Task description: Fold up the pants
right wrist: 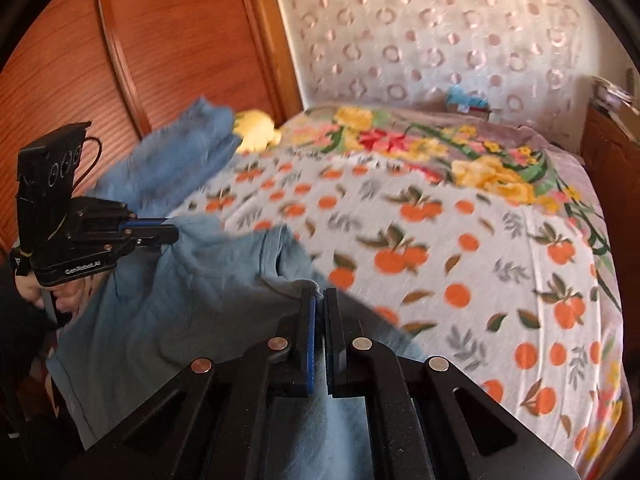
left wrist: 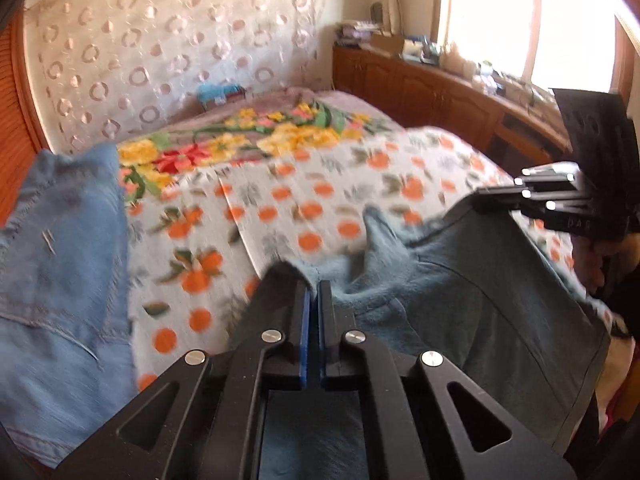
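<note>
Left wrist view shows the bed as the biggest thing, covered with a white blanket printed with oranges, and behind it a second cover with yellow and red flowers. At the head stands a padded headboard with a ring pattern. On the right side runs a wooden cabinet under a bright window; many small things lie on top of it, too blurred to name.

The pants, of blue-grey cloth, are at the near edge of the bed, lifted and stretched between the two grippers. Another blue denim garment lies at the left, apart from the pants.

The left gripper has its jaws pressed together on the edge of the pants, with the cloth coming out just beyond the blue pads. In the right wrist view, the right gripper is also clamped on the pants, and a thin fold of cloth passes between its fingers. Each gripper is seen from the side in the other camera, holding its own corner of the cloth; a hand holds the left one from below.

Near the headboard sits a small blue box; I cannot tell what is inside. A yellow soft thing lies beside the denim.
</note>
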Available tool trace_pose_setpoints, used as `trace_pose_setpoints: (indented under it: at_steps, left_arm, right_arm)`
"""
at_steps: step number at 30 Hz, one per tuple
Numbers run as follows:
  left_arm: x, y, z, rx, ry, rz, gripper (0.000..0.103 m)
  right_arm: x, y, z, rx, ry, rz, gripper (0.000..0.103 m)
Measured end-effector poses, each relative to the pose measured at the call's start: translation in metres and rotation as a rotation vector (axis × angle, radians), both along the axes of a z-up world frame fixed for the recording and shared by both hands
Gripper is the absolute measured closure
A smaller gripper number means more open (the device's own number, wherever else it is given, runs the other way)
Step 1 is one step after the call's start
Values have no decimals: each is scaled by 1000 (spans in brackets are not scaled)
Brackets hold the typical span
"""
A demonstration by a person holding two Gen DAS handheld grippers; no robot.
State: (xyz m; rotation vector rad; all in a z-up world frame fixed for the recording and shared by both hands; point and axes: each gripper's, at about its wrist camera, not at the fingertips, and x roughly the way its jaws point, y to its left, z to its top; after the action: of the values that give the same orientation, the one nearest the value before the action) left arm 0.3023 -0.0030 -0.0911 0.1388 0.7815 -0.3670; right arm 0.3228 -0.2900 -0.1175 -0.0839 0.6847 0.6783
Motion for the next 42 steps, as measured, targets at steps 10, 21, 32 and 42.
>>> trace_pose_setpoints:
  at_steps: [10,21,32,42]
  left_arm:
    - [27,-2,-23,54,36,65,99]
    - [-37,3,-4,17,1,51,52]
    - [-130,0,-13,39,13,35,52]
    - [-182,25,-34,21,67,97,52]
  right_arm:
    - [12,16,-25,-114,-11,-110,100]
    - [-47,-16,0,-113,26,-150,80]
    - [-163,-56,-8,-79,63,-196,77]
    - [-218,-45,-8,-42,54,-135,77]
